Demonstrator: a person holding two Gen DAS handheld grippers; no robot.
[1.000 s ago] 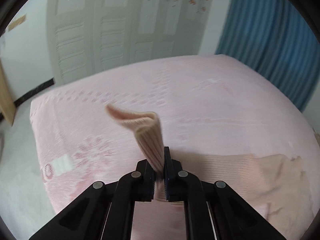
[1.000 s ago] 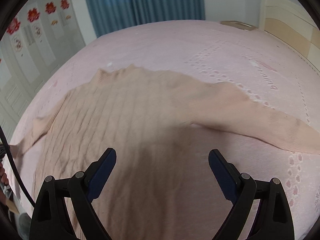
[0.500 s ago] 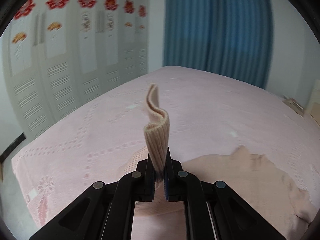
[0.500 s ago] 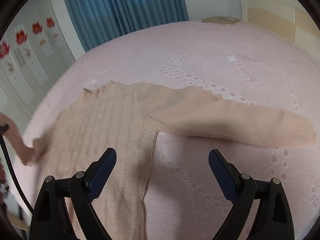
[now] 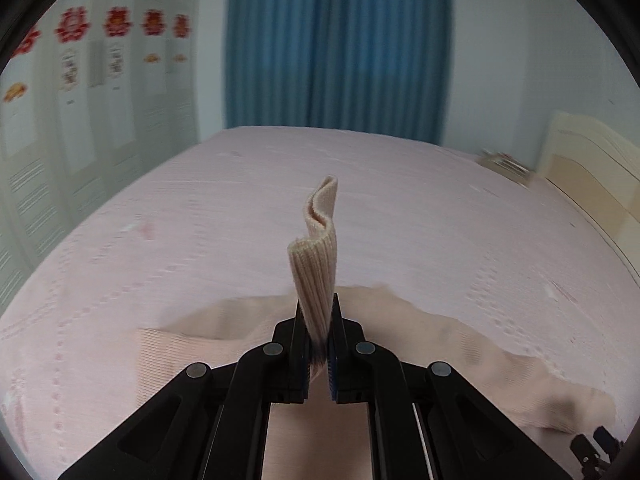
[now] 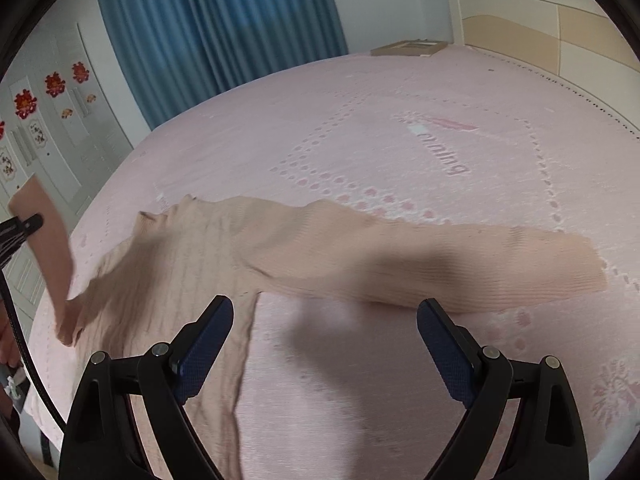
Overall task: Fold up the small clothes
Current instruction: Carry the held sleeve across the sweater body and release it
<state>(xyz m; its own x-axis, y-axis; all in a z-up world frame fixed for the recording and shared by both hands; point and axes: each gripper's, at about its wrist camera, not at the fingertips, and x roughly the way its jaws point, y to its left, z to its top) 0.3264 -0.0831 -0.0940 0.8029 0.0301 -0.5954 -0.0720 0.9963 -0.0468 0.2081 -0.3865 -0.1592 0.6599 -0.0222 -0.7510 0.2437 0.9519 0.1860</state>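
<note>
A beige knit sweater (image 6: 188, 252) lies flat on the pink bed (image 6: 400, 140). Its right sleeve (image 6: 440, 260) stretches out to the right. My left gripper (image 5: 319, 320) is shut on the ribbed cuff of the left sleeve (image 5: 316, 256), which stands up between the fingers above the sweater body (image 5: 224, 320). In the right wrist view that lifted sleeve (image 6: 48, 240) shows at the far left with the left gripper's tip. My right gripper (image 6: 324, 336) is open and empty, hovering above the bed just below the right sleeve's underarm.
Blue curtains (image 5: 336, 44) hang behind the bed. White wardrobe doors with red flower stickers (image 5: 116, 24) stand at the left. A cream headboard (image 6: 540, 20) is at the right, with a flat box (image 6: 408, 46) beside it on the bed.
My left gripper has swung the held cuff from the wardrobe side toward the curtains, over the sweater. My right gripper has moved right, off the sweater body toward the right sleeve.
</note>
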